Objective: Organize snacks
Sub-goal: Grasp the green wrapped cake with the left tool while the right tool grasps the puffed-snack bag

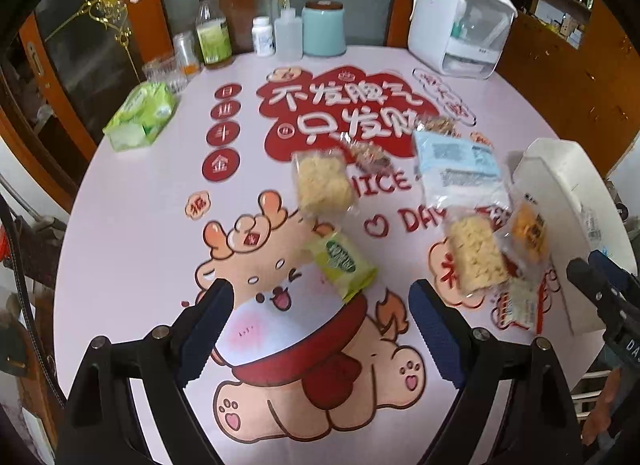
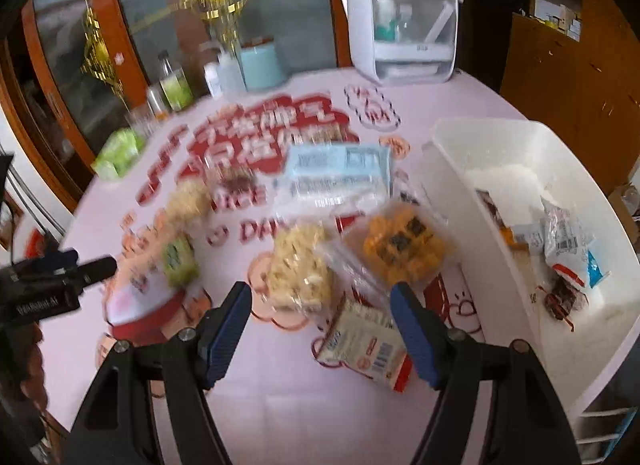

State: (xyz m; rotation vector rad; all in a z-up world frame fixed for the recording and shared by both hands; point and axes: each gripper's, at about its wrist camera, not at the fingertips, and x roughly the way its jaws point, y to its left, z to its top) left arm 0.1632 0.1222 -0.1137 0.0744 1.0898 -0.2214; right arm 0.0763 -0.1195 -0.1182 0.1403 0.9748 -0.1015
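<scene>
Snack packets lie scattered on the round printed table (image 1: 132, 225). In the left wrist view my left gripper (image 1: 322, 297) hangs open above the cloth, just short of a green packet (image 1: 344, 261); a yellow puffed-snack packet (image 1: 324, 185) lies beyond it. My right gripper (image 2: 322, 297) is open over a white-and-red packet (image 2: 360, 345), with another yellow packet (image 2: 300, 269) and an orange packet (image 2: 400, 249) just ahead. A large blue-and-white pack (image 2: 336, 173) lies farther back. The white bin (image 2: 452, 157) on the right holds several packets. Neither gripper holds anything.
Along the table's far edge stand a green tissue pack (image 1: 140, 115), bottles (image 1: 214, 37), a pale blue canister (image 1: 324, 29) and a white lidded box (image 1: 456, 25). A wooden cabinet and glass doors stand behind. Each gripper shows at the edge of the other's view.
</scene>
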